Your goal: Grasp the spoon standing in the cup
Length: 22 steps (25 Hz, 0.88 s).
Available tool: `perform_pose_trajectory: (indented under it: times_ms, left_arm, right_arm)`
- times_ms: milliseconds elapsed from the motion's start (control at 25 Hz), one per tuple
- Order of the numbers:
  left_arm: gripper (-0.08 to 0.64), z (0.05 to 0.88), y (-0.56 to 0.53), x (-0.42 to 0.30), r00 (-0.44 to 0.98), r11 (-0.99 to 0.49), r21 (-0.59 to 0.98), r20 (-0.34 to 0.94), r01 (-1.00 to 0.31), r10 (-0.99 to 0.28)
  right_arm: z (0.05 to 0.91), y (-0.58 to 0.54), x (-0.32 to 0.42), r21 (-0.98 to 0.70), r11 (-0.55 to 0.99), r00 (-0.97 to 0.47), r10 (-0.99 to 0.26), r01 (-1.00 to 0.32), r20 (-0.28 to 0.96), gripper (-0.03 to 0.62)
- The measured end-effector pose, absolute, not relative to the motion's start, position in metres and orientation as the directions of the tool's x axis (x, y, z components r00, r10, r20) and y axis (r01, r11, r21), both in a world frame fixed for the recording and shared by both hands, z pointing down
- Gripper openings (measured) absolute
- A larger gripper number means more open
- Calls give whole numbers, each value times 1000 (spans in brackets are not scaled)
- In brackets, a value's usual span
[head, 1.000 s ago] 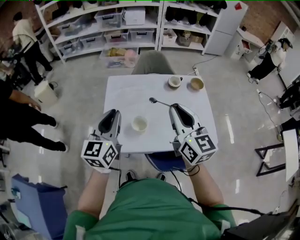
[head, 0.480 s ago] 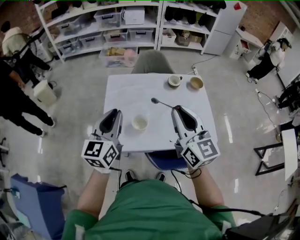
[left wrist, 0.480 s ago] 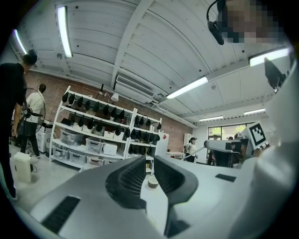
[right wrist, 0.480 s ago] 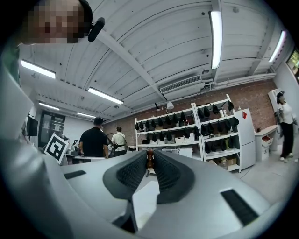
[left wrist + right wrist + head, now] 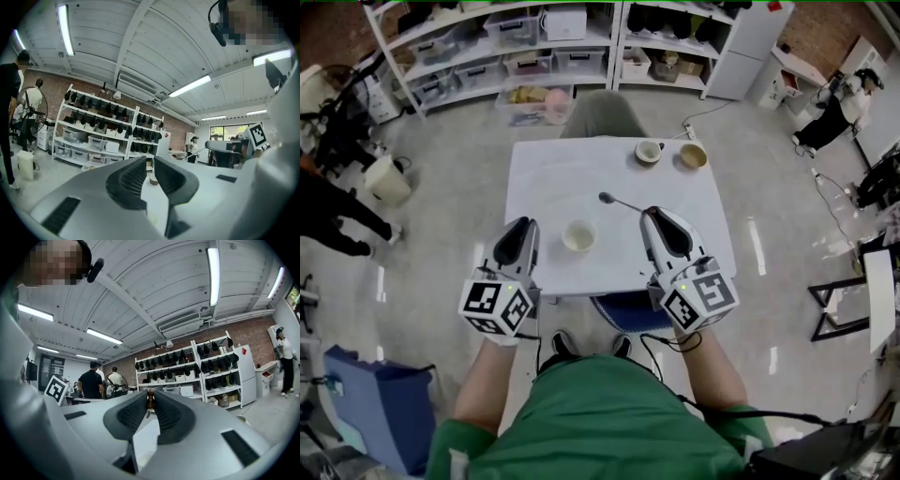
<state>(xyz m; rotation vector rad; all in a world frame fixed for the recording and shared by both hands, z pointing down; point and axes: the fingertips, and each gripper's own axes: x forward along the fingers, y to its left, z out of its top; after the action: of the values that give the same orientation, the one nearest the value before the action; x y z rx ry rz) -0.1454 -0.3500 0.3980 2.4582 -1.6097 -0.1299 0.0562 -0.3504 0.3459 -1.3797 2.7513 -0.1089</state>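
The right hand-held gripper (image 5: 150,398) has its ribbed jaws drawn close on a slim brownish metal piece pinched right at their tips. The head view shows this to be the handle end of the spoon (image 5: 619,202). The spoon is out of the cup and reaches from the jaw tips toward the far left, nearly level over the worktop (image 5: 553,187), with its bowl end beyond and to the right of the cup (image 5: 579,235). Whether the bowl end touches the surface cannot be told. The cup is pale and round and stands alone near the middle of the worktop's near half, between the two grippers and apart from both. The left hand-held gripper (image 5: 149,165) has its jaws a narrow gap apart with nothing between them. It hangs at the near left corner of the white worktop and points away from the person. Along the far right edge two small bowls stand side by side, a dark-rimmed one (image 5: 649,151) and a tan one (image 5: 693,156). A grey chair (image 5: 602,117) is pushed in at the far side and a blue seat (image 5: 623,309) shows under the near edge. White shelves (image 5: 487,47) with bins and boxes line the back wall, and other people stand on the floor at the left (image 5: 328,206) and the far right (image 5: 834,98).
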Motion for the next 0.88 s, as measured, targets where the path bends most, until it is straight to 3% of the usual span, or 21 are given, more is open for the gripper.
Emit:
perform_pose_trajectory:
  times_ms: [880]
  left_arm:
    - [66, 420, -363, -160, 380, -354, 251, 60, -901, -923]
  right_arm:
    - [369, -366, 54, -133, 590, -596, -803, -796, 2, 66]
